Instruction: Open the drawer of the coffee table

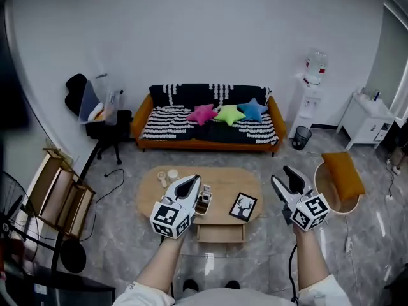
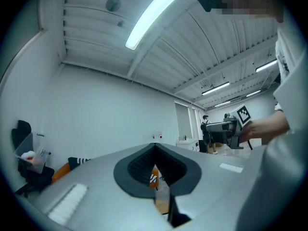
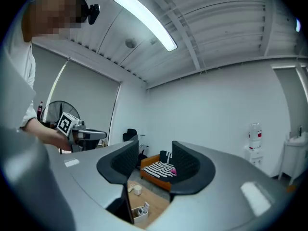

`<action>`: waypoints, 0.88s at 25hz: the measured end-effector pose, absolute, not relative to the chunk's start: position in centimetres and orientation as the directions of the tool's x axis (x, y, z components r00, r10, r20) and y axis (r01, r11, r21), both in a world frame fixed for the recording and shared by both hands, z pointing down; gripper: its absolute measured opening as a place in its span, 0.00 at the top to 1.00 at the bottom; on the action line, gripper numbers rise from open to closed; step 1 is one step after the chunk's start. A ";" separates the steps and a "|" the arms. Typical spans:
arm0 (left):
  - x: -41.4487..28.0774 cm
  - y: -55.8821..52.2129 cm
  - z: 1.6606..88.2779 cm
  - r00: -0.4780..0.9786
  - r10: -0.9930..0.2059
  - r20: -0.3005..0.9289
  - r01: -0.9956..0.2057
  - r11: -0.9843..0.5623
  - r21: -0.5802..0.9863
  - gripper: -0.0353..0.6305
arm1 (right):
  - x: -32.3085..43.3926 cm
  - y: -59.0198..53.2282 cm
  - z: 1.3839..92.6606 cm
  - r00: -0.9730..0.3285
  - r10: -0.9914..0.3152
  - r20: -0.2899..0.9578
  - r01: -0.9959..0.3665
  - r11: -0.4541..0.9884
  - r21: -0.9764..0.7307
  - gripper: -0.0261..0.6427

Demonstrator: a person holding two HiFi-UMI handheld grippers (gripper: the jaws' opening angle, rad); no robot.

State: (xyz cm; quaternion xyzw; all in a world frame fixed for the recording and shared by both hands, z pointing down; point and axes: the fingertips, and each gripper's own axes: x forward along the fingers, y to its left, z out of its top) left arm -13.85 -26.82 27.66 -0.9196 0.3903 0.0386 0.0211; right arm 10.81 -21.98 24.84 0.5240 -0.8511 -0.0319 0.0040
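Head view: high, steeply down over counter (image 1: 224, 178). Both gripper views: level, toward distant sofa (image 3: 156, 170), shared by all.

Ceiling strip light (image 2: 154, 16) glares white over me; the room's bright and even, shadows soft. Both gripper views bow hard, corners black. My left gripper (image 2: 155, 150) blurs up close.

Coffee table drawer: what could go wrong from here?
1. The drawer sticks out of the coffee table toward the person's shoes; a step forward could knock it.
2. The picture frame sits near the front edge above the drawer; a bump to the table might tip it off.
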 end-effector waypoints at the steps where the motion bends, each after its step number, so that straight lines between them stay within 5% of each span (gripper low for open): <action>1: -14.2 -27.1 27.7 0.682 -0.726 -0.083 -0.729 -0.684 -0.004 0.95 | 11.3 -22.0 25.1 -0.433 -0.901 -0.019 -0.900 0.431 0.062 0.64; 12: -16.5 -29.2 27.4 0.610 -0.791 -0.047 -0.791 -0.611 0.020 0.95 | 18.4 -21.3 28.6 -0.233 -0.971 0.054 -0.970 0.236 0.050 0.95; 22: -16.7 -28.6 27.3 0.591 -0.805 -0.044 -0.805 -0.593 0.029 0.95 | 19.6 -19.9 28.3 -0.190 -0.980 0.051 -0.977 0.194 0.092 0.95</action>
